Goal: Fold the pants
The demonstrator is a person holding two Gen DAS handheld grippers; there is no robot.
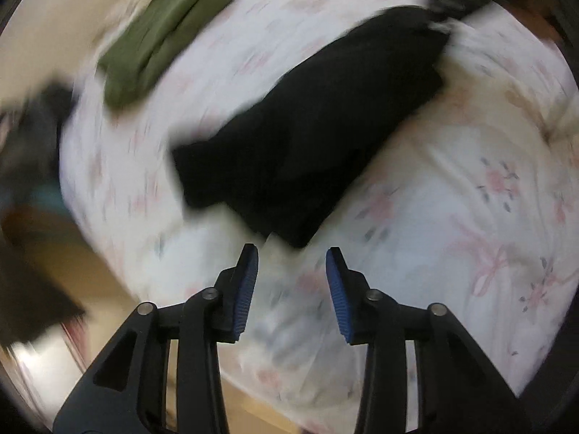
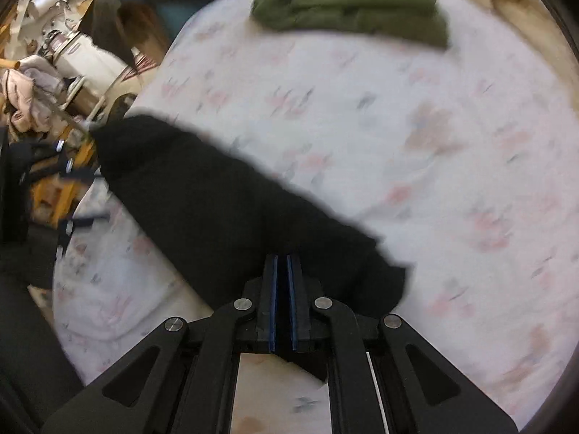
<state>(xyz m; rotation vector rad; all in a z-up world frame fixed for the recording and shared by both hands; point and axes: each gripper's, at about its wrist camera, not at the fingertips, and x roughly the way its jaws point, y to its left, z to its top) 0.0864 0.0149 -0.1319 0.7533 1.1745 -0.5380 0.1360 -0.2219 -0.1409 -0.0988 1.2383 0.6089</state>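
Black pants (image 1: 307, 137) lie folded in a long strip across the floral bed sheet (image 1: 452, 217). My left gripper (image 1: 292, 253) hangs just short of their near end, open, with only sheet showing between its blue pads. In the right wrist view the same black pants (image 2: 217, 199) run from the bed's left edge down to my right gripper (image 2: 282, 256). Its blue pads are nearly together, and black cloth is pinched between them and bunched below the fingers.
Folded olive-green pants (image 1: 159, 36) (image 2: 354, 7) rest at the far side of the bed. Past the bed's left edge are cluttered household items (image 2: 43, 83) and a wooden floor (image 1: 72, 264). The view is motion-blurred.
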